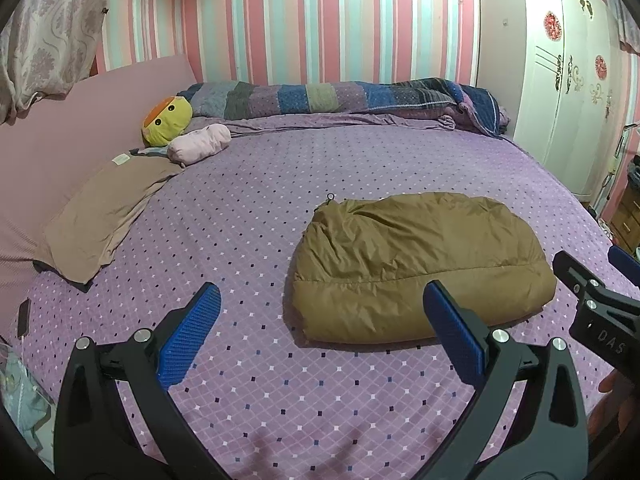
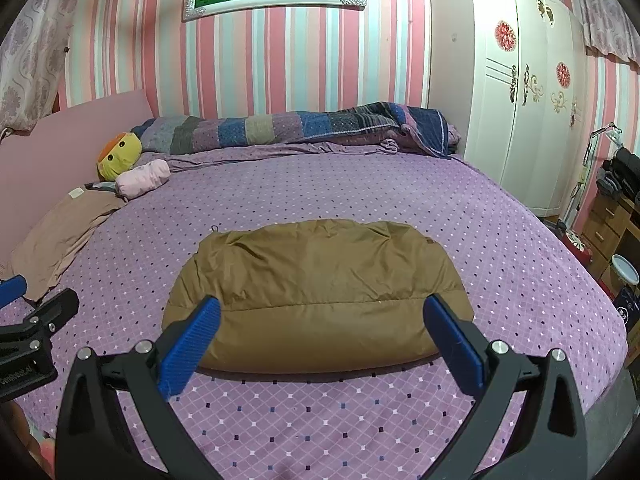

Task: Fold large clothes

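Coat [image 2: 316, 292], a puffy brown one already folded into a thick bundle, lies on the bed [image 2: 500, 240] near its front edge, long axis running left to right across both views.

At the far left, a tan pillow [image 1: 100, 216] rests against the pink headboard [image 1: 60, 128], with a yellow plush [image 1: 166, 120] and a small pink roll [image 1: 198, 142] just beyond it. A striped quilt [image 1: 340, 96] is heaped along the back of the bed, against the wall.

Next comes the left tool [image 1: 322, 336], open, its blue pads spread wide and holding nothing. It hovers over bare purple sheet; the coat sits ahead and to its right, with only the right pad overlapping the bundle's near edge in that view.

Further right, the right tool [image 2: 322, 336] is also open and empty. It faces the coat squarely: the bundle's near long edge spans the gap between its pads, and both pads overlap that edge in the picture, though I cannot tell if they touch the fabric.

So the right tool is the nearer one, and any last fold or tidying would likely start from it, with the left needing to shift rightward. The fold looks close to done.

A white wardrobe [image 2: 520, 120] stands at the far right.
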`<action>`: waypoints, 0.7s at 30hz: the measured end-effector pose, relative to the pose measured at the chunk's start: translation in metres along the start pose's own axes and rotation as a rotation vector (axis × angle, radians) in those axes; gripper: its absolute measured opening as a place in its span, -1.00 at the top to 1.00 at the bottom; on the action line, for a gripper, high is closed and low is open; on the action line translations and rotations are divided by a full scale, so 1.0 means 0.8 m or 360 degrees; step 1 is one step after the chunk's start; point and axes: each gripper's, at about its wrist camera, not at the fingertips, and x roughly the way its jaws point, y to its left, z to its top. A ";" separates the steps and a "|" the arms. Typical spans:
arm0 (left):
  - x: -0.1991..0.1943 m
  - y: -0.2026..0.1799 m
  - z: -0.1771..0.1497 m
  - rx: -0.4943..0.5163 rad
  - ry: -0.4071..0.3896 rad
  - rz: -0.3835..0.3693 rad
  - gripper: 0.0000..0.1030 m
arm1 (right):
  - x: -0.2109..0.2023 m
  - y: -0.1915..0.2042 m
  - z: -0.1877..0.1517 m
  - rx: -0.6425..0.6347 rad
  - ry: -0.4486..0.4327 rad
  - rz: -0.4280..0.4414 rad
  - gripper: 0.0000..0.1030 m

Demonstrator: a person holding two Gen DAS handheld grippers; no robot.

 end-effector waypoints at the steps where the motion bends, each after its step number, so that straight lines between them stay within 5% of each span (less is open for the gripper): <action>1: 0.000 0.001 0.000 -0.0001 0.0001 0.0003 -0.94 | 0.000 0.000 0.000 0.0000 0.0000 0.0000 -0.96; 21: -0.009 0.001 0.000 0.0004 -0.0017 0.0014 -0.94 | -0.006 0.003 0.003 -0.0011 -0.0004 -0.0019 -0.96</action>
